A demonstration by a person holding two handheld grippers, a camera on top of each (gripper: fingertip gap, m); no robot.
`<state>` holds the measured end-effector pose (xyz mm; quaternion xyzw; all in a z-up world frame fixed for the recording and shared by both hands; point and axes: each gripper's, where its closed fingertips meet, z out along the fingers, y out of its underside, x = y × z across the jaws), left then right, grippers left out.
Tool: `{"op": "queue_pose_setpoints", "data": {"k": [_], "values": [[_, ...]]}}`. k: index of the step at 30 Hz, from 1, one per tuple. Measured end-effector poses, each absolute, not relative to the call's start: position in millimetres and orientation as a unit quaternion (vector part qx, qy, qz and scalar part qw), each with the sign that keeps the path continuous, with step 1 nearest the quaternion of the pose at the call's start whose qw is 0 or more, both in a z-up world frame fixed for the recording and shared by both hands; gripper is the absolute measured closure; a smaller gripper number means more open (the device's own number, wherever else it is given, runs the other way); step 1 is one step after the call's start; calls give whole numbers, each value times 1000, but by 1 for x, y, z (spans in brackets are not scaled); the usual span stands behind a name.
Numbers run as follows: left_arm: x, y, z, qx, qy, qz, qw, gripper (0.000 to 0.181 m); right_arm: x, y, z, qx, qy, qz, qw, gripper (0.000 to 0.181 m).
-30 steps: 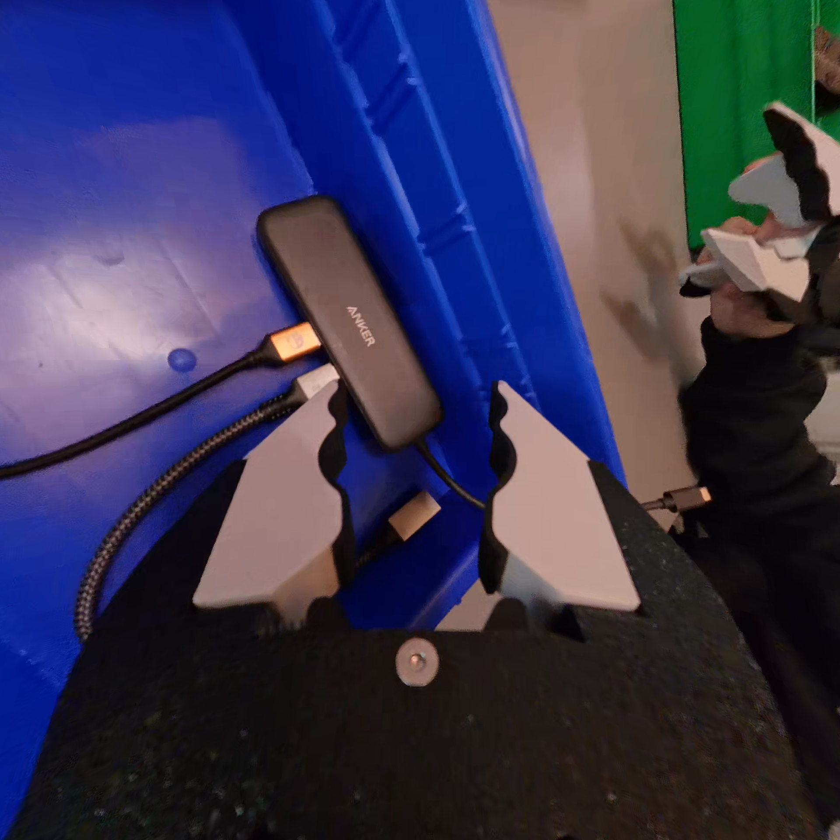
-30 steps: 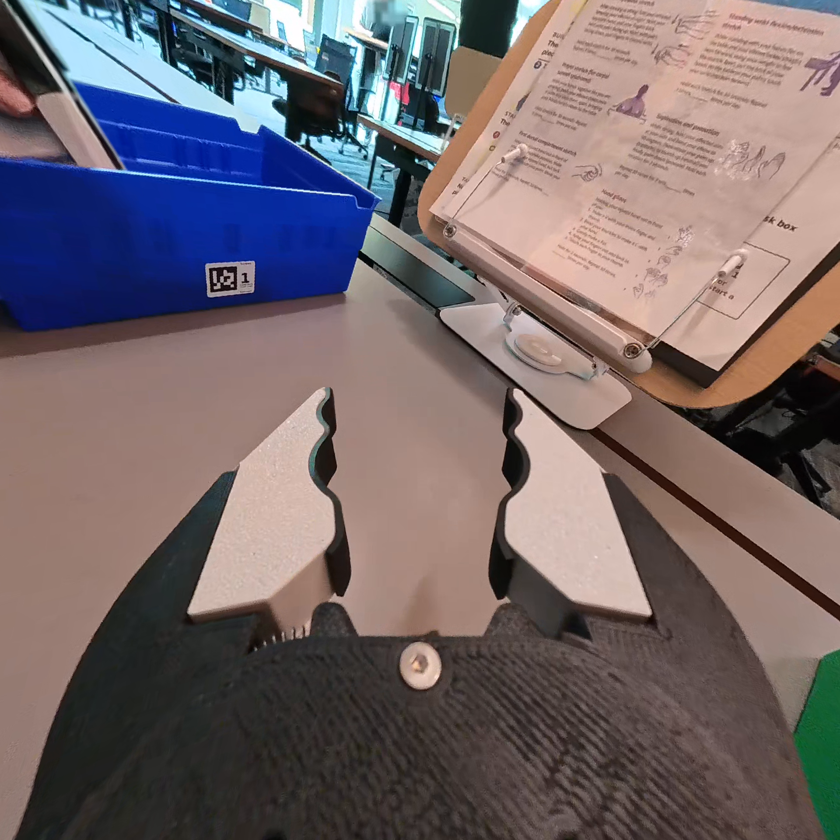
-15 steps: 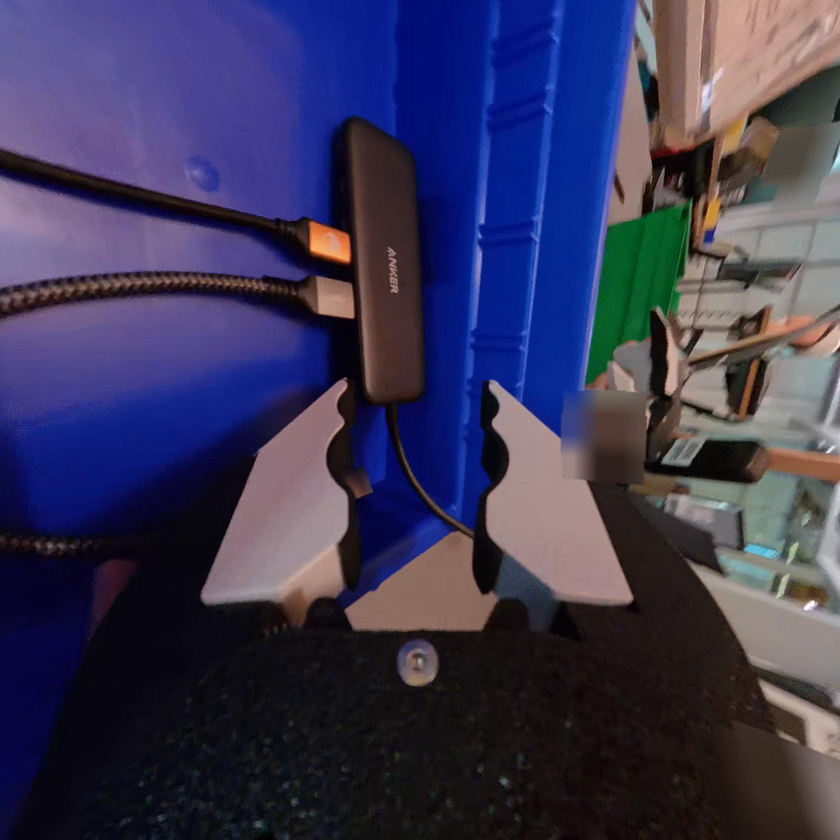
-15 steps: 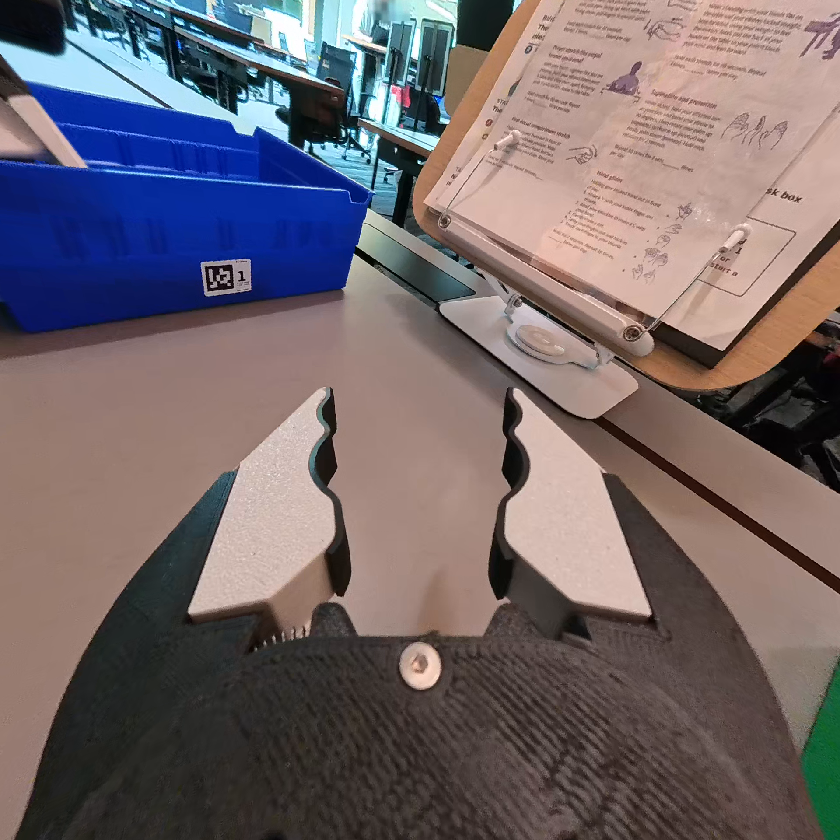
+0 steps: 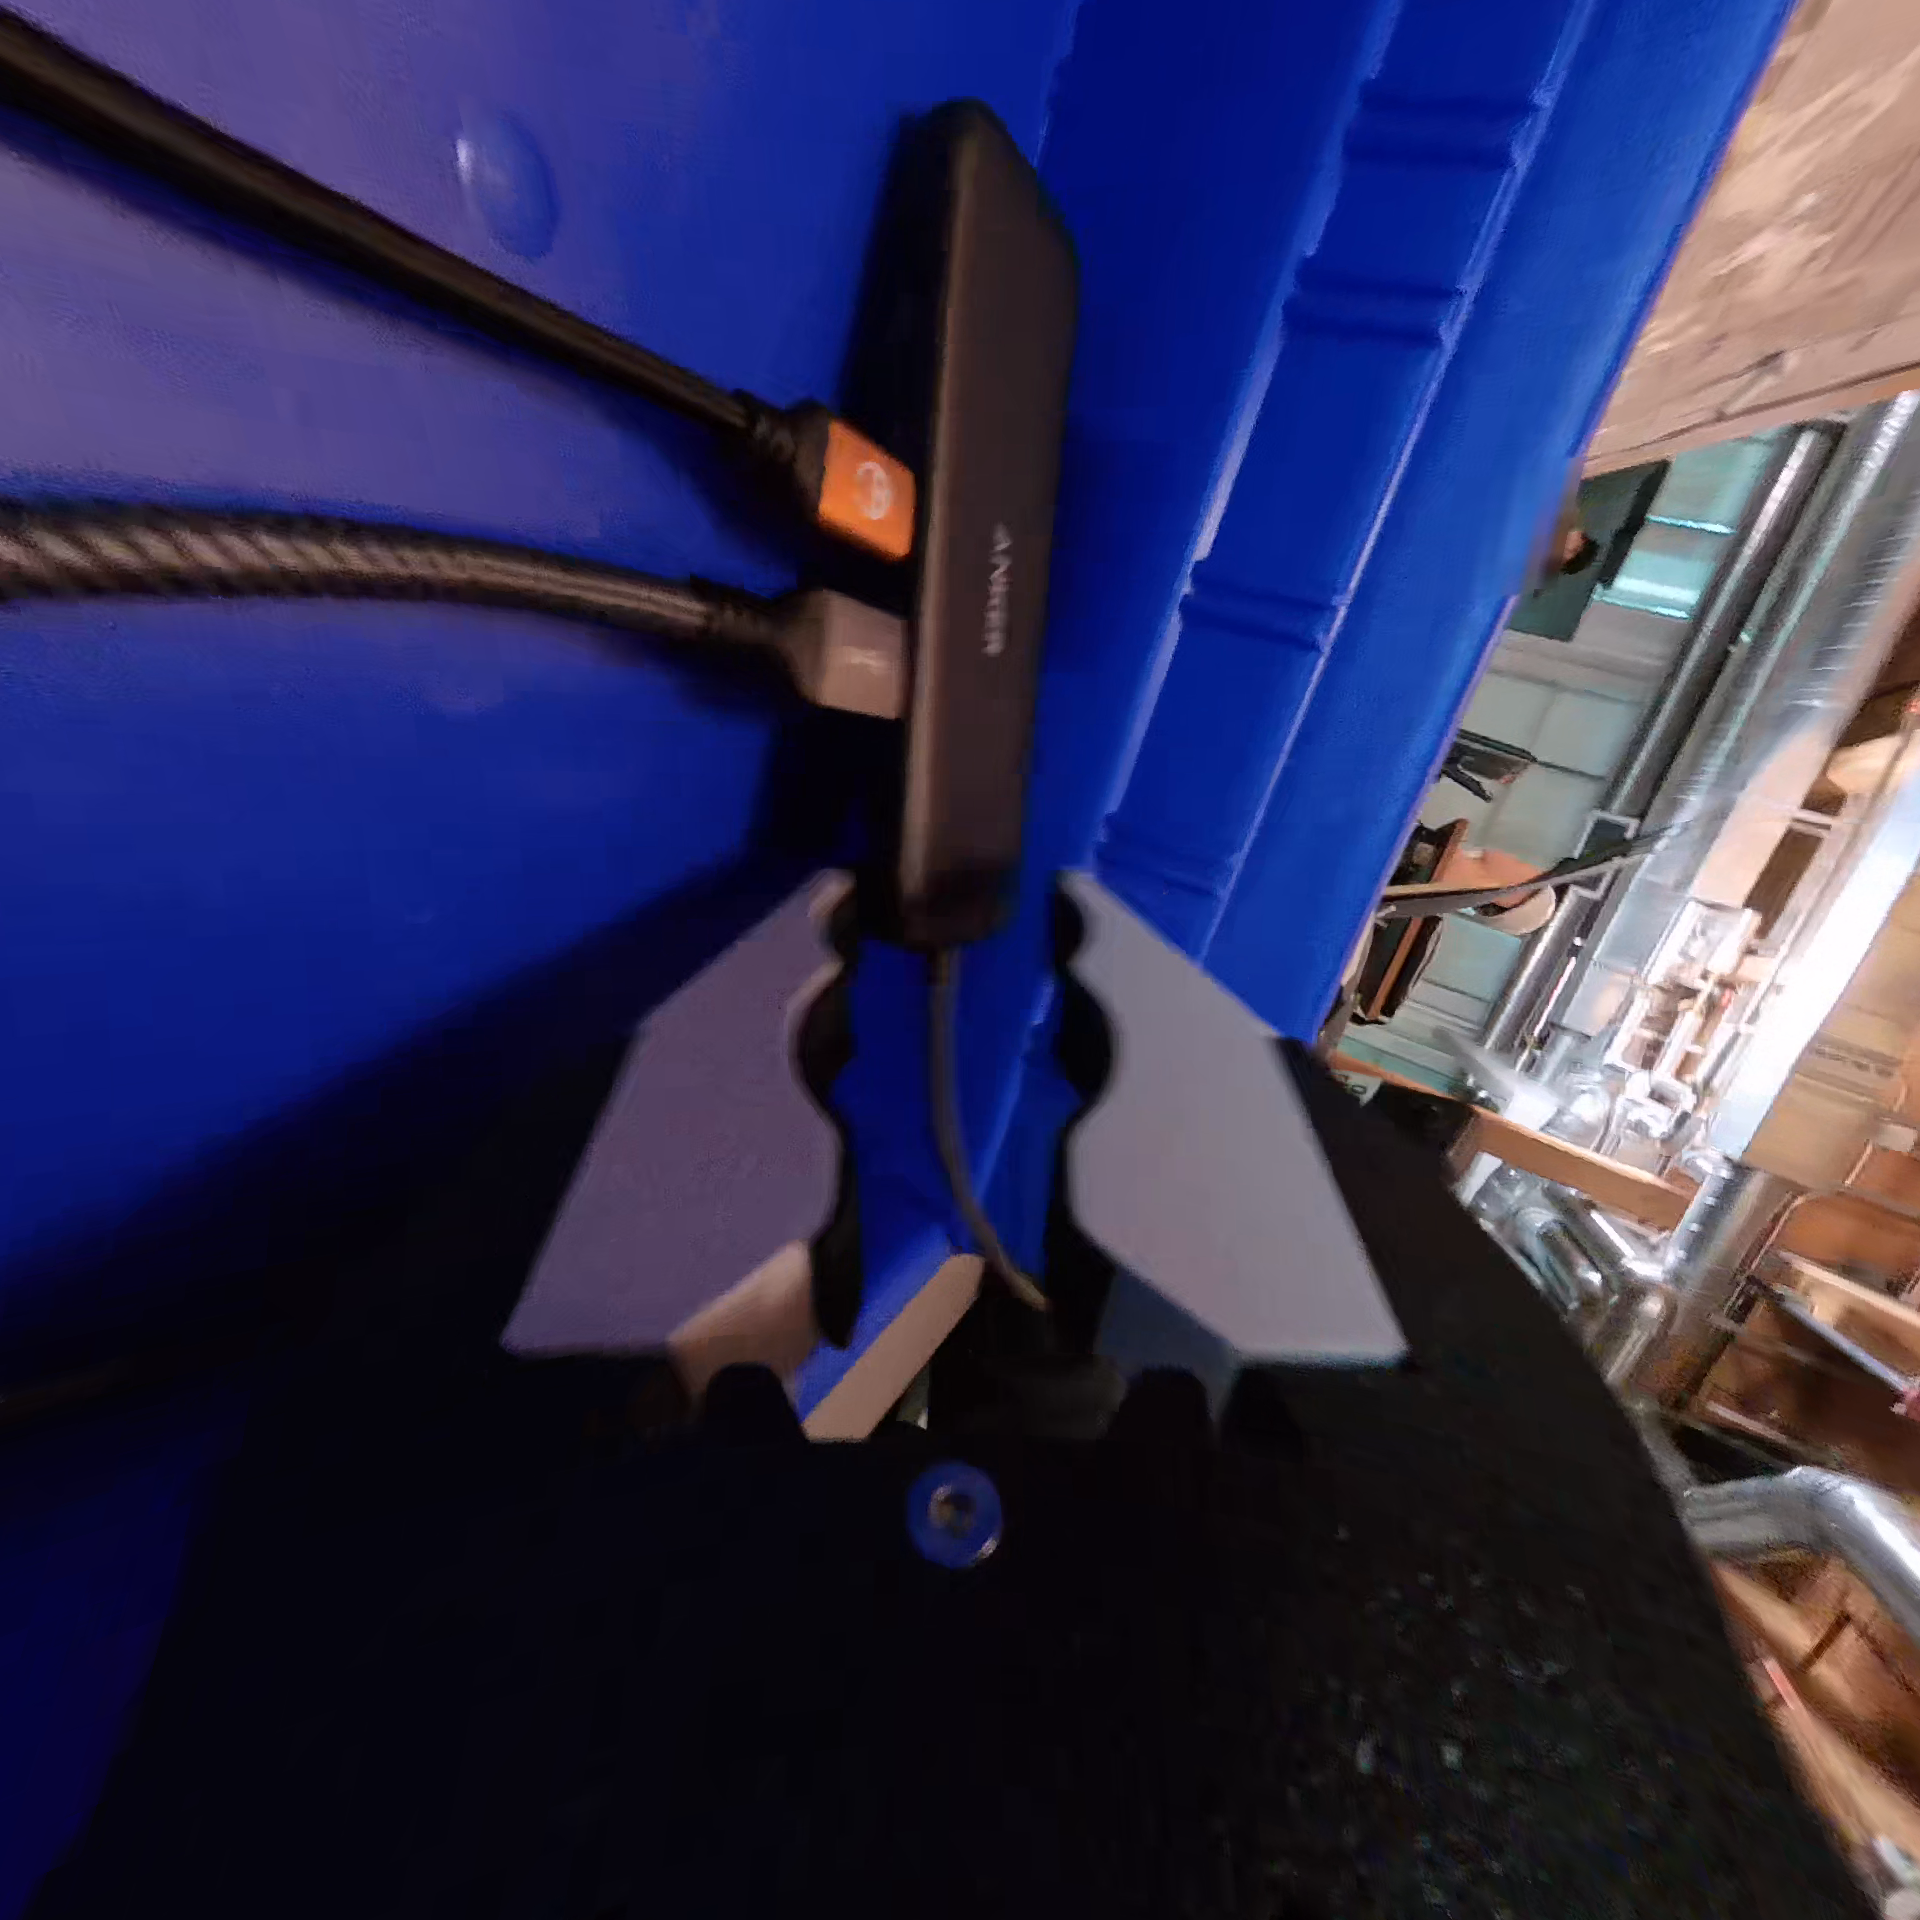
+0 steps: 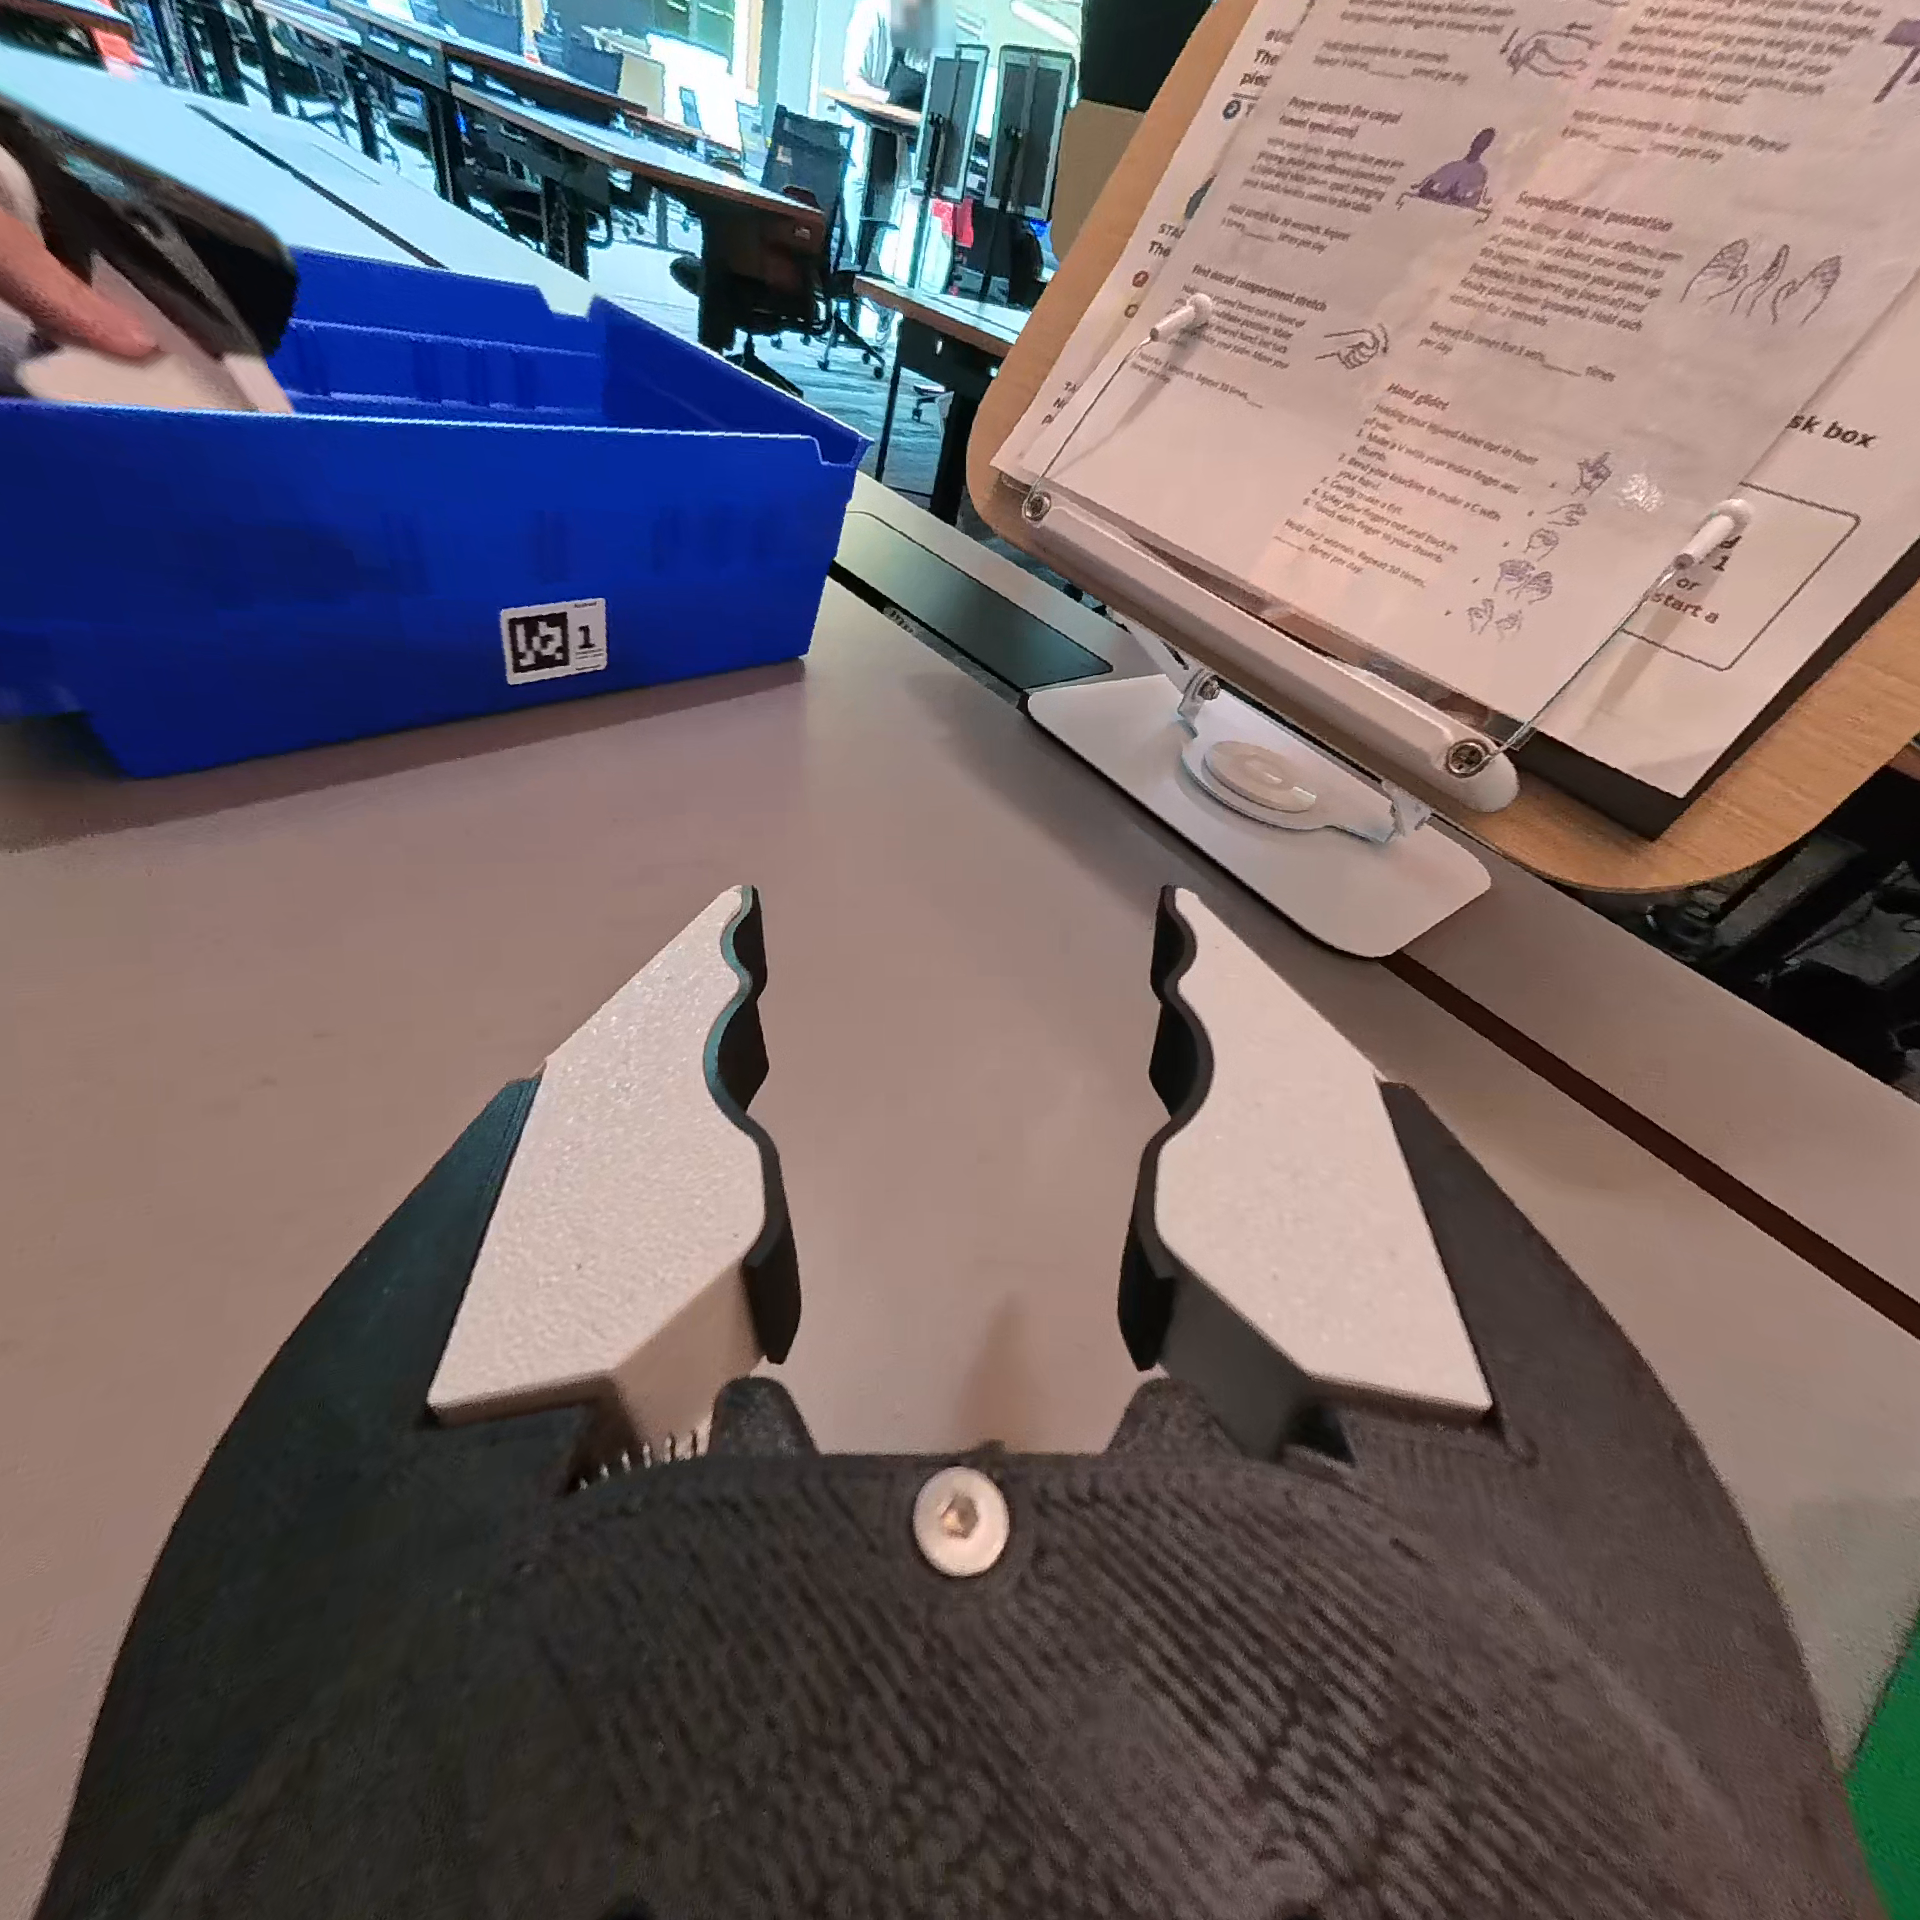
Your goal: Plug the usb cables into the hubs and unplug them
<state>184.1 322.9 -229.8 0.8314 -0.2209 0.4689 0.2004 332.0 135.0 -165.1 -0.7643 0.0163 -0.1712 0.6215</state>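
1. Left wrist view: my left tool (image 5: 951,914) is inside the blue bin (image 5: 312,935), its fingers apart and gripping nothing.
2. The dark hub (image 5: 982,499) lies along the bin wall, its near end just between my fingertips; I cannot tell whether they touch it.
3. Its thin lead (image 5: 951,1122) runs back through the gap.
4. An orange-tipped cable (image 5: 862,499) and a braided cable (image 5: 847,655) sit plugged into the hub's left side.
5. My right tool (image 6: 956,914) hangs wide open and empty over the table (image 6: 312,987), well apart from the bin, beside a document stand (image 6: 1455,416).
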Motion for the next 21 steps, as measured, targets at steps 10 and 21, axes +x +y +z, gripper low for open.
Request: {"op": "queue_pose_setpoints", "data": {"k": [10,21], "values": [[194,336,-173,706,-270,653,43,171,335,134,-168,-769,10,-187,611,109],[169,313,-42,548,-469,666,-191,172,310,134,-123,-702,26,-76,708,103]]}}
